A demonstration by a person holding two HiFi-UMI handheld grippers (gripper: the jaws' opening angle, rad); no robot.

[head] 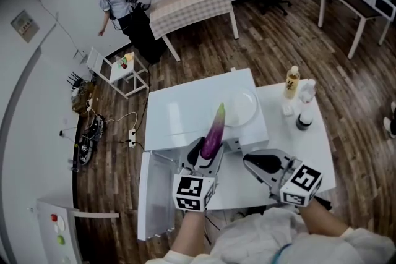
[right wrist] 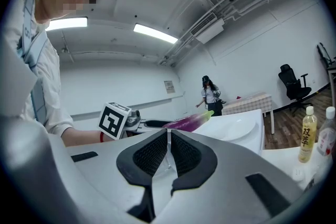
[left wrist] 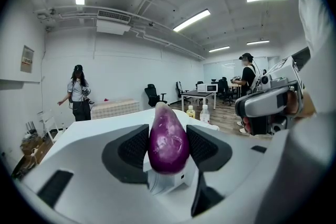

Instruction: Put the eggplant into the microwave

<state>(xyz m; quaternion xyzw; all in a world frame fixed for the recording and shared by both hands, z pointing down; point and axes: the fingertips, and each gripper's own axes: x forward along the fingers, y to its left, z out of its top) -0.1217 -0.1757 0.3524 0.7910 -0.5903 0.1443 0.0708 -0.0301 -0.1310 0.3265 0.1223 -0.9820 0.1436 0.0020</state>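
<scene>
Left gripper (head: 208, 156): jaws pinching the eggplant (head: 215, 132) at its thick lower part, one pad on either flank. Eggplant: held in the air over the front edge of the microwave (head: 179, 111). Its long axis runs along the jaws, with the narrow end pointing away from the person and tilted up, and the rounded butt towards the gripper. Skin is glossy purple, tapering to a pale green tip. Right gripper (head: 262, 164): just beside it, jaws pressed together, nothing between them.
</scene>
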